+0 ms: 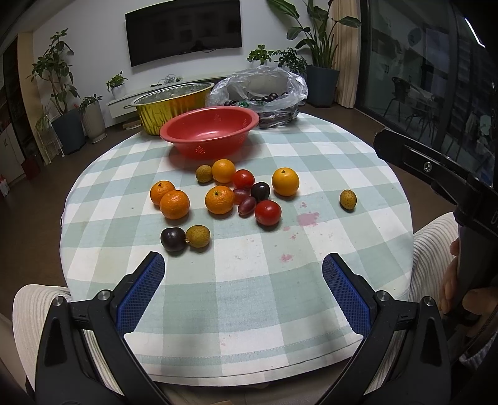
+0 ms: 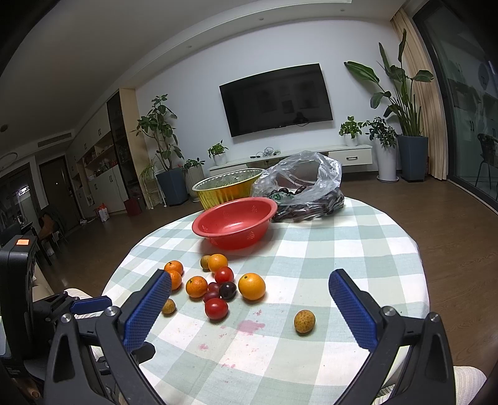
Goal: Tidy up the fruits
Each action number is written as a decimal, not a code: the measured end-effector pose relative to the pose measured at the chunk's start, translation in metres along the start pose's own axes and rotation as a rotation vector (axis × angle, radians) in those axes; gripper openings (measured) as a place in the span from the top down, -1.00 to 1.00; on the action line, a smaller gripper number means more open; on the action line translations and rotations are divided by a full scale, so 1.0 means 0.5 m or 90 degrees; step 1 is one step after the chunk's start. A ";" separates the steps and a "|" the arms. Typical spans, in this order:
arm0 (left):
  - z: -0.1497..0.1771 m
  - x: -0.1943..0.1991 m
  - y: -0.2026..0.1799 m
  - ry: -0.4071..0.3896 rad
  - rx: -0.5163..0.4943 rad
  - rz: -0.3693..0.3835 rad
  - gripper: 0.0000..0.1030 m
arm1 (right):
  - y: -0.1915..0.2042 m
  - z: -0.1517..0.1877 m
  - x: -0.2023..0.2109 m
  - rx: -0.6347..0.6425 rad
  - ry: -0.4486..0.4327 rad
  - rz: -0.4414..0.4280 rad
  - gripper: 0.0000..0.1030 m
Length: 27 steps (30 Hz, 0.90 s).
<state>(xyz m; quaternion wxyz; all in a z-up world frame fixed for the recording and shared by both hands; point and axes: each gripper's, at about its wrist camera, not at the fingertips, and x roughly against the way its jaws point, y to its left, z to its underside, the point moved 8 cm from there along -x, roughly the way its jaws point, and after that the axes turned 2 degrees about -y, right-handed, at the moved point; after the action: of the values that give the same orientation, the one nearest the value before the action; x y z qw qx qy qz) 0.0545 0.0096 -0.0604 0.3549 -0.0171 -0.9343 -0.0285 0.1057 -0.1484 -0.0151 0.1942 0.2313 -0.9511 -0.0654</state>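
Left claw (image 1: 242,271) and right claw (image 2: 249,289) both hover spread wide, holding nothing.

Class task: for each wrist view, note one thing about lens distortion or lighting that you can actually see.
Left wrist view: the fisheye bends the table edge into a curve, and the corners go black. Right wrist view: the ceiling line bows, the television looks curved, and soft shadows lie under the fruit beside the red bowl.

Even indoor light from overhead, recessed ceiling lights (image 2: 260,19) visible in right wrist view, soft short shadows under fruit on the surface (image 1: 249,280), dark reflective window (image 1: 435,78), strong fisheye bending and black vignetting at corners, focus reasonably sharp throughout
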 end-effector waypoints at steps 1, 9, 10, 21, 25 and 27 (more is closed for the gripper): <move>0.000 0.000 -0.001 0.000 0.000 -0.001 -0.99 | 0.000 0.000 0.000 0.000 0.000 0.000 -1.00; 0.000 0.001 0.001 -0.001 0.000 0.000 -0.99 | 0.001 0.000 0.001 0.001 0.001 0.001 -1.00; -0.001 0.002 0.002 -0.001 0.001 0.000 -0.99 | 0.002 0.000 0.000 0.001 0.001 0.001 -1.00; -0.004 0.002 0.006 -0.003 0.001 0.003 -0.99 | -0.001 0.001 0.003 0.002 0.002 0.000 -1.00; -0.004 0.002 0.006 -0.003 0.002 0.003 -0.99 | -0.001 0.002 0.003 0.003 0.002 0.001 -1.00; -0.005 0.002 0.006 -0.003 0.001 0.003 -0.99 | -0.001 0.002 0.003 0.004 0.002 0.001 -1.00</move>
<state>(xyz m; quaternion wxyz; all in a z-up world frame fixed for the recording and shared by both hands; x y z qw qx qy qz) 0.0555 0.0127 -0.0577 0.3525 -0.0188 -0.9353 -0.0269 0.1044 -0.1493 -0.0155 0.1949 0.2314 -0.9511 -0.0623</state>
